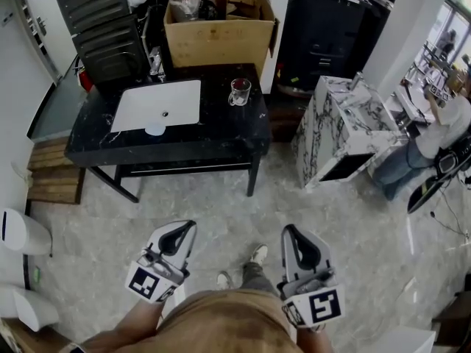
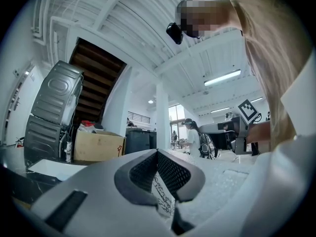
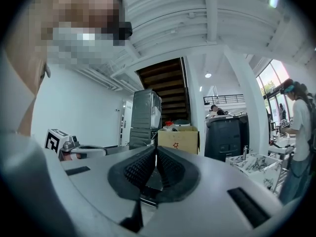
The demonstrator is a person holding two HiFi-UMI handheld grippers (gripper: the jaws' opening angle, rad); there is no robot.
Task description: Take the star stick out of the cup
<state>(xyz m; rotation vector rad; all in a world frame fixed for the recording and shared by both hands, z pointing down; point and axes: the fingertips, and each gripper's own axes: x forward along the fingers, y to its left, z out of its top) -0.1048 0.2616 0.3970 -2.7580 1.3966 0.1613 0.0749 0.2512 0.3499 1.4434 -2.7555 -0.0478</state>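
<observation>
We hold left gripper point(image 1: 188, 226) & right gripper point(image 1: 288, 230) low, fingers shut w/ nothing in them: cup point(image 1: 240, 91) on tabletop point(image 1: 221, 127) is well apart.

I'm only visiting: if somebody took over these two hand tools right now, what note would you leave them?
Left tongs: shut, empty, held low by the person's body.
Right tongs: shut, empty, likewise.
Glass cup: on the black counter, right of the white sink, far ahead of both tongs; star stick too small to make out.
Done: nothing yet.
Left: approach the counter, grip the stick, lift it out of the cup.
</observation>
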